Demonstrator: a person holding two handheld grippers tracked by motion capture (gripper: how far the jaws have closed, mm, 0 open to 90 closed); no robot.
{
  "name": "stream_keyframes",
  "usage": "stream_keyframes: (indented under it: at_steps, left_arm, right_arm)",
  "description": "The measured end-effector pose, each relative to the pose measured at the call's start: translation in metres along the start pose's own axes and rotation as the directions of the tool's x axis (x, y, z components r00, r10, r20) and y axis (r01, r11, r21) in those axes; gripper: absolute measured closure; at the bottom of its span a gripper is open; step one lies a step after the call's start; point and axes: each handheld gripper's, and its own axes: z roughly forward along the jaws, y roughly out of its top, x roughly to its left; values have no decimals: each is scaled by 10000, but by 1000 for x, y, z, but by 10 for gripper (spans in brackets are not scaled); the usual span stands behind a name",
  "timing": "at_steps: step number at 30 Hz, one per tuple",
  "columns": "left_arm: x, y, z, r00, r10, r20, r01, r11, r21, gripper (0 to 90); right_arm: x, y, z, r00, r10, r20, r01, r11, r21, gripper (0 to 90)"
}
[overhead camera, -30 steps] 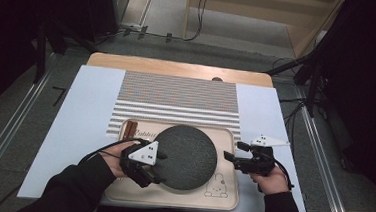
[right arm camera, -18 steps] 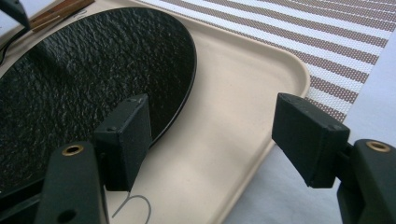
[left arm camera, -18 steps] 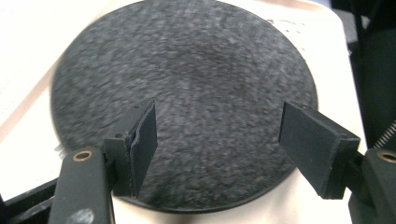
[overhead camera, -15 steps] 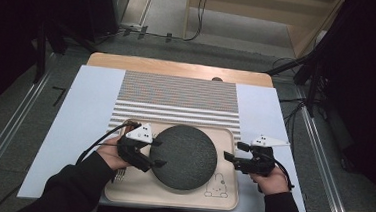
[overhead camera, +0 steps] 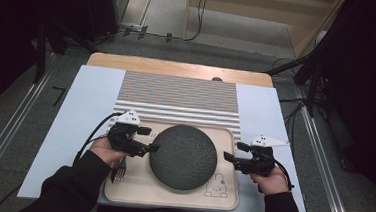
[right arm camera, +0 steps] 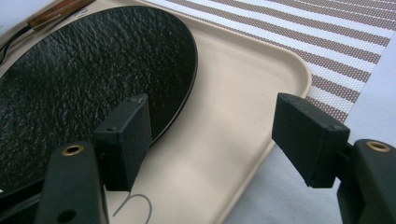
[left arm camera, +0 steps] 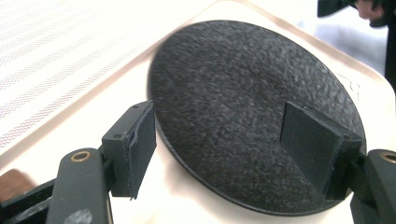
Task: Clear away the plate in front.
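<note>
- The step in hand looked like getting both claws onto the dark round plate (overhead camera: 183, 157), which lay flat on the beige tray (overhead camera: 225, 199) at the near edge of the desk (overhead camera: 94, 87), in front of the striped mat (overhead camera: 179, 96).
- To do it well, each claw would need to meet the rim squarely, one jaw over and one under the thin edge, with both sides lifted evenly so the plate did not tip.
- The left claw (overhead camera: 150, 147) was open and held nothing; it hung over the plate's left rim, angled down toward it, forearm coming in from the lower left.
- A fork (overhead camera: 121, 168) lay on the tray beneath that hand, something to keep clear of.
- The right claw (overhead camera: 228, 157) was wide open and empty, held level and pointing left at the tray's right rim, just short of the plate.
</note>
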Motion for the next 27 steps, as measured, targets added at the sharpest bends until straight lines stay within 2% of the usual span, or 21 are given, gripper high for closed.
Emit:
stream_keyframes:
  at_steps: [4,7,11,17,20,22,27]
  left_arm:
    - [4,-3,-5,9979,-496,-419,487,9986,-219,272]
    - [8,-6,-9,9913,-970,-892,955,9952,-212,272]
    - [13,-11,-15,9852,-1214,-1209,1191,9925,-261,272]
    - [16,-19,-26,9763,-1608,-1446,1557,9867,-464,272]
    - [18,-23,-31,9693,-1789,-1688,1735,9838,-460,272]
    - [20,-26,-34,9639,-2027,-1726,1956,9790,-574,272]
    - [24,-33,-41,9549,-2294,-1886,2205,9731,-674,272]
  right_arm:
    - [0,0,0,10000,-1,-10,1,10000,12,266]
    - [0,0,0,10000,21,-20,-21,10000,24,266]
    - [1,0,0,10000,28,-47,-28,10000,62,266]
    - [0,-1,1,10000,10,-52,-10,10000,87,265]
    - [0,-1,1,10000,10,-47,-9,9999,120,265]
    - [0,-1,2,10000,20,-59,-19,9999,131,265]
    - [0,-1,2,10000,-4,-73,5,9999,146,265]
